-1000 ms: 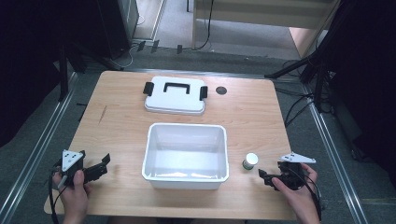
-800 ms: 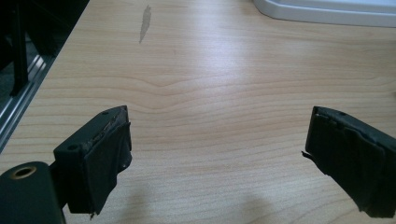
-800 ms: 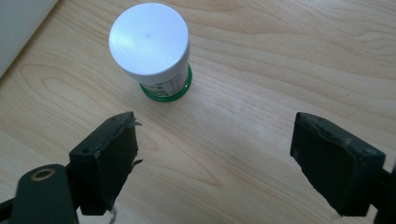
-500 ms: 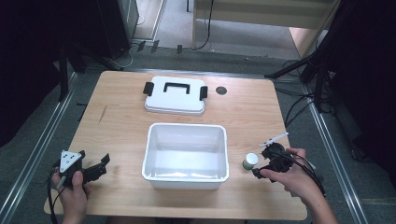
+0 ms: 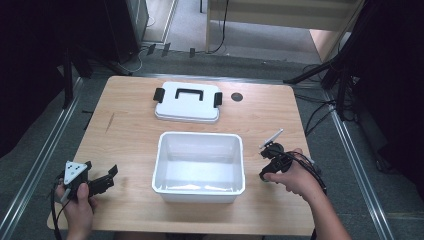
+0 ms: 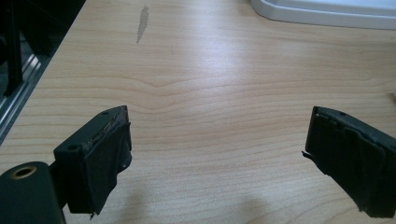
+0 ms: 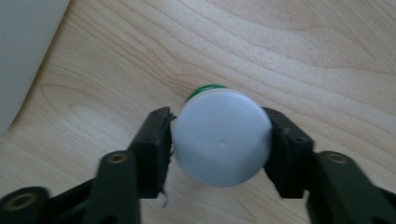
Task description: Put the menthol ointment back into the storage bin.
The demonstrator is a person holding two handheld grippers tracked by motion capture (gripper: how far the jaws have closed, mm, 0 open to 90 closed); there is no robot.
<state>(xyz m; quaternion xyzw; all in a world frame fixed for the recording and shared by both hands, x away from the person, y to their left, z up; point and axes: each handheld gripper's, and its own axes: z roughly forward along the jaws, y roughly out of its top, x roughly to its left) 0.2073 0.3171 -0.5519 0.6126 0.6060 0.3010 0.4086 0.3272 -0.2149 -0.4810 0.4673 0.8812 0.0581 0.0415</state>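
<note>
A small bottle with a white cap and a green body stands on the wooden table just right of the white bin. My right gripper comes down on it from above, its two black jaws pressed against opposite sides of the cap. In the high view the right gripper and the hand cover the bottle. My left gripper rests at the table's front left corner, held in a hand. Its jaws stand wide open over bare wood, nothing between them.
The bin's white lid with a black handle and clips lies flat behind the bin; its edge shows far ahead of the left gripper. A round black hole sits beside the lid. The bin's wall is close to the bottle.
The right hand moved forward and left from the table's front right, and the right gripper came down over the bottle and closed on its cap. The left gripper stayed put.
</note>
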